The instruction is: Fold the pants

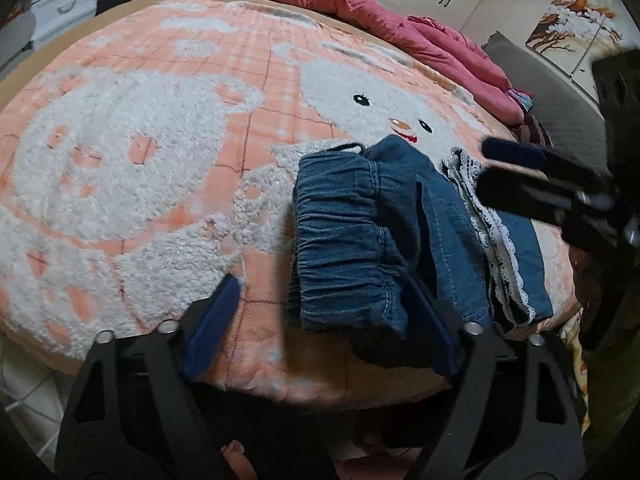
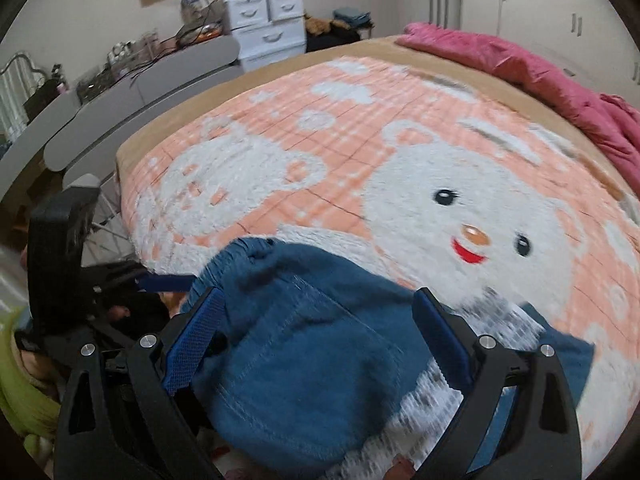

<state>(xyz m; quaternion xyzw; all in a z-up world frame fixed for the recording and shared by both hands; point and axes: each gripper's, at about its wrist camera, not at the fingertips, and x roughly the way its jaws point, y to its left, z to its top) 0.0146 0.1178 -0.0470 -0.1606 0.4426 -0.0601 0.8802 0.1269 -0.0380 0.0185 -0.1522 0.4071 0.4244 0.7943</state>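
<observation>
Denim pants (image 1: 360,240) lie folded in a thick bundle near the right front edge of the bed (image 1: 248,344), on a fluffy peach blanket (image 1: 160,140) w/ white bear figures and a thin grid pattern. Left tongs (image 1: 324,312) stand apart over the near-left part of the bundle: the right pad sits at the gathered elastic waistband edge, the left pad is well clear over bare blanket, nothing pinched. Right tongs (image 2: 320,332) also stand wide, straddling the pants (image 2: 304,360) from above; cloth lies between the blue mesh-textured pads, but whether they press on it I can't tell, as the view is motion-blurred. In the left view the right tongs (image 1: 516,168) show as dark prongs at the far right of the bundle. Denim is mid-blue w/ pale stitching, a ruched waistband, a patch pocket; white lace trim (image 1: 500,248) runs along a hem on the right side. A pink quilt (image 1: 400,20) is bunched at the bed's far side. White plastic drawers (image 2: 264,24) stand by the far wall. No readable writing or labels.
</observation>
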